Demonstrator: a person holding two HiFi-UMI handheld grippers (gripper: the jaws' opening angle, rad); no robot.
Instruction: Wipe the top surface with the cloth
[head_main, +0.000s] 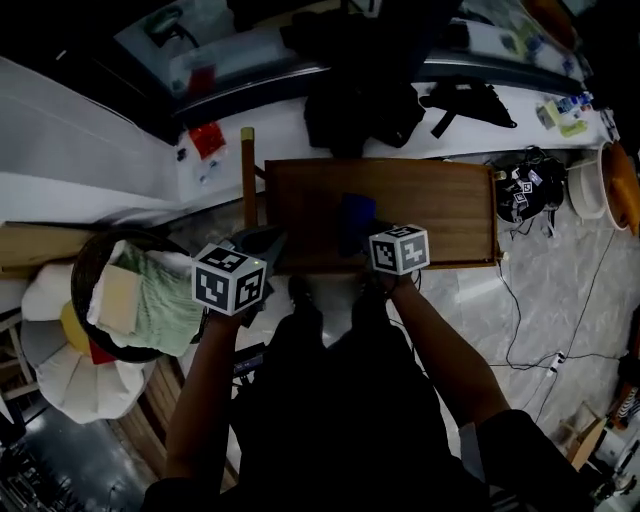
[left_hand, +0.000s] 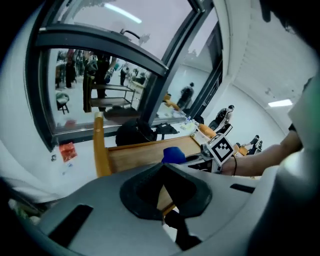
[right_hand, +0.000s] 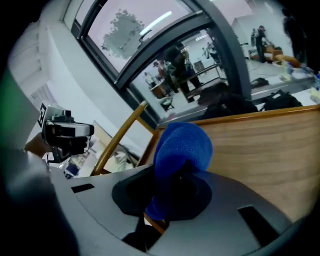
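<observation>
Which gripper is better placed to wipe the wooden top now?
Right. The right gripper has its jaws shut on the blue cloth, over the near edge of the wooden top. The left gripper is shut on nothing.

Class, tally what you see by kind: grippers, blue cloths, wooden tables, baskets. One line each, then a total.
Grippers: 2, the left gripper and the right gripper
Blue cloth: 1
Wooden table: 1
Basket: 1
Total: 5
</observation>
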